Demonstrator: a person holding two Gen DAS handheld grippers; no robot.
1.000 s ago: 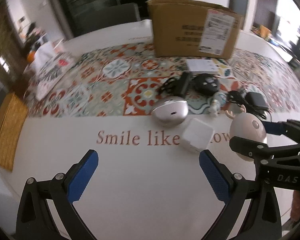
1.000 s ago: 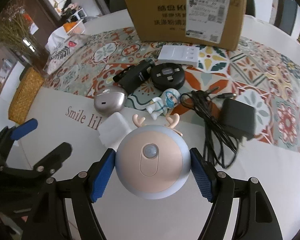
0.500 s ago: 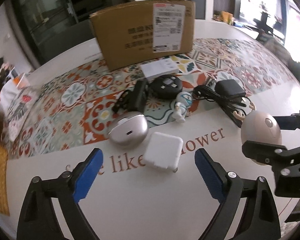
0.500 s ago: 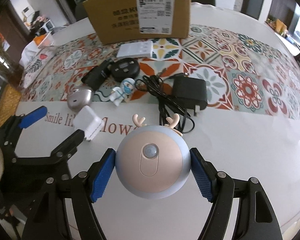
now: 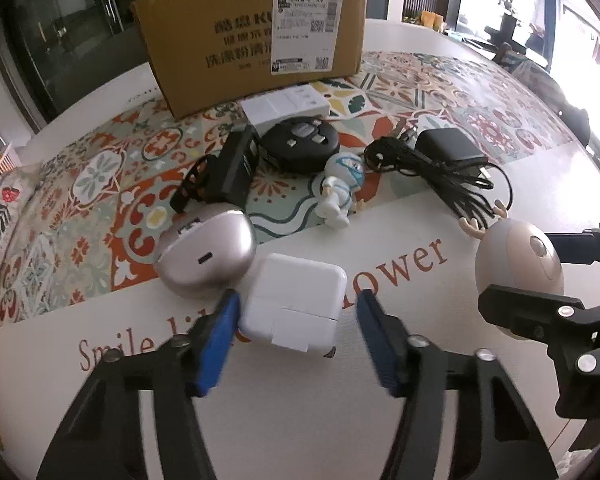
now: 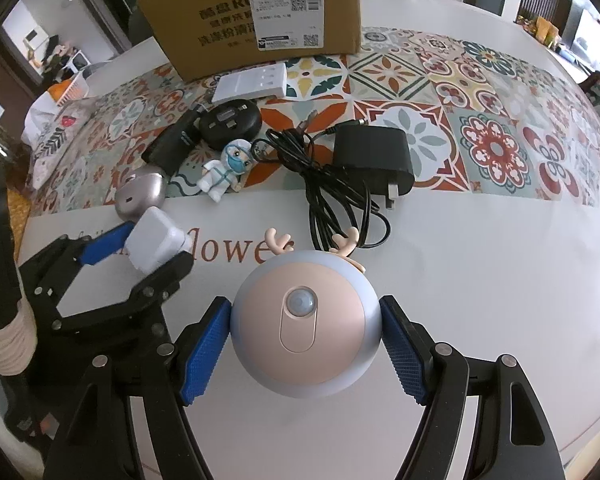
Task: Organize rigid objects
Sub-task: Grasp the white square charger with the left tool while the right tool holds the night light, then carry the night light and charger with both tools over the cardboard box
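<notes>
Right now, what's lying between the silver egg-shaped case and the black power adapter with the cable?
In both wrist views the small white-suited figurine lies between the silver case and the black adapter, by its bundled cable.

We are looking at a home, most likely a dining or living area. The counter (image 6: 480, 280) is wearing a white cloth with printed tiles and the words "Smile like a flower". A shipping carton (image 5: 236, 36) is sitting at the far edge, with household chargers and a small toy figure (image 6: 226, 168) lying before it. Dark glass doors (image 5: 60, 32) are standing far left, bright windows (image 5: 520, 12) are glowing far right, and a shelf of knick-knacks (image 6: 56, 56) is showing at the far left.
</notes>
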